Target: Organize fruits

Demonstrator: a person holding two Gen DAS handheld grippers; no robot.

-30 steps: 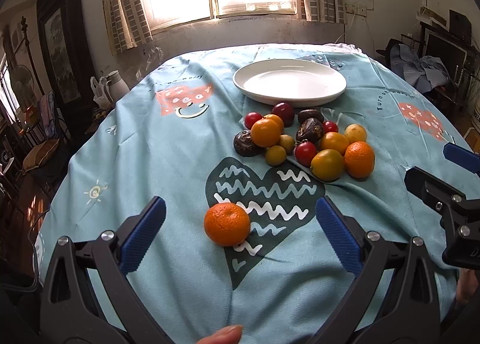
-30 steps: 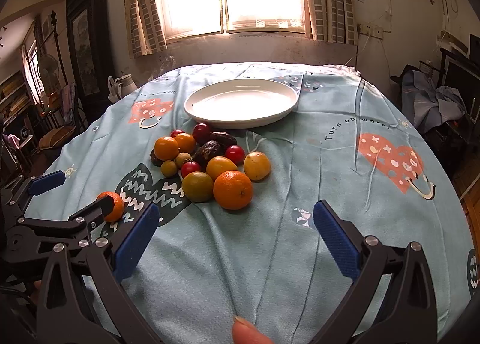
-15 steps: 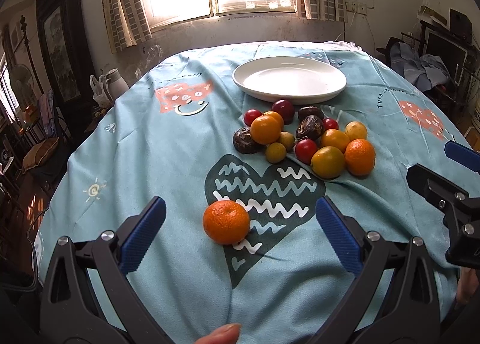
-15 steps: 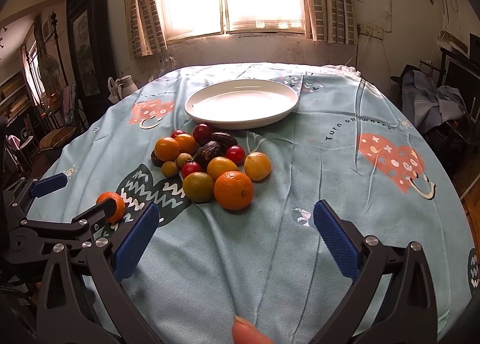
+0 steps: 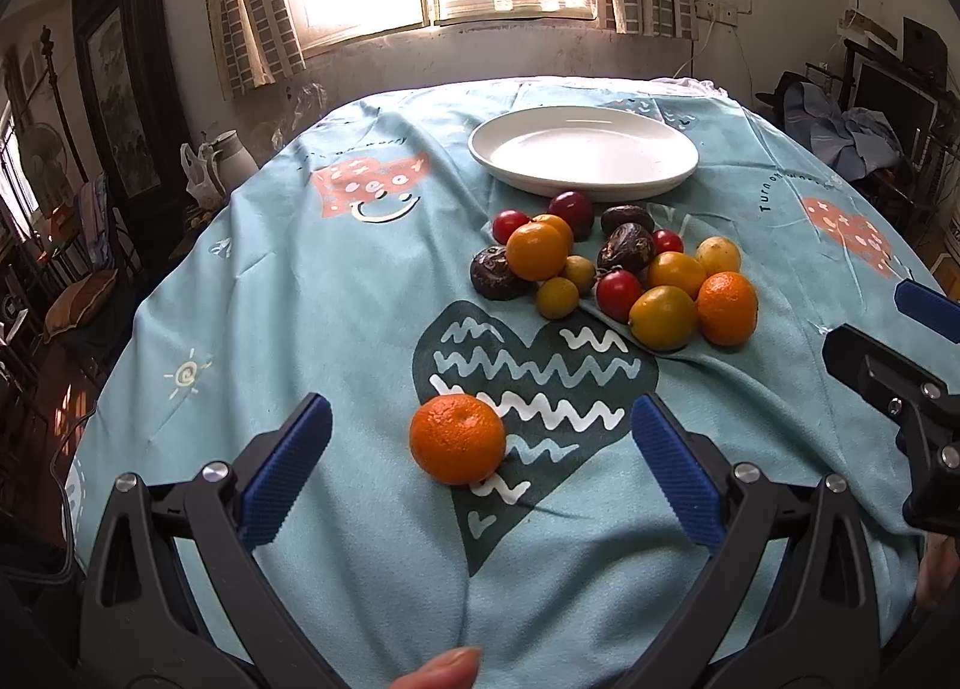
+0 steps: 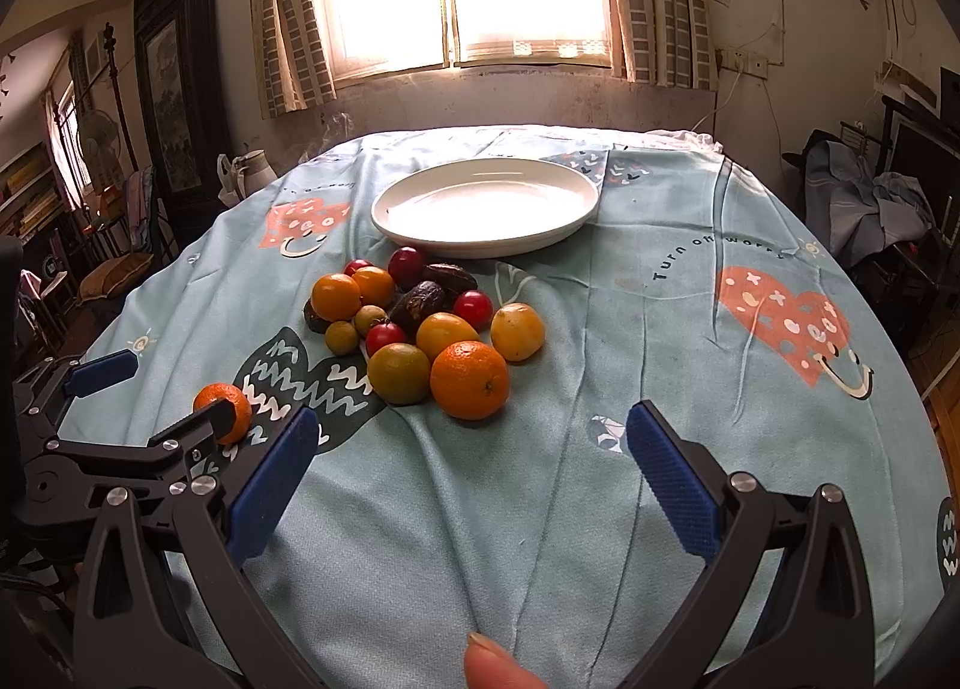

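1. Orange against teal cloth — a lone tangerine (image 5: 457, 438) sits low and centre in the left wrist view, right between the blue pads of the left gripper (image 5: 480, 461), slightly left of the midline and touching neither pad.
2. Left gripper: jaws spread wide, nothing held. Right gripper (image 6: 468, 473): just as wide, also empty, with bare tablecloth (image 6: 660, 341) between its fingers.
3. Round fruit, so no long axis to line up with — any closing direction should do.
4. Nearest tool? The left one, I'd say. In the right wrist view the tangerine sits far at lower left, half hidden behind the left gripper's finger.
5. Up the frame, well apart from the loner, the fruit pile (image 5: 618, 275) huddles mid-frame: oranges, yellow ones, red ones, dark wrinkled ones, many touching.
6. Beyond it, upper centre, the white plate (image 5: 678, 164) sits bare, just behind the pile's far edge.
7. Likely next call: push the left gripper slightly forward and close on the tangerine — gently, it could roll.
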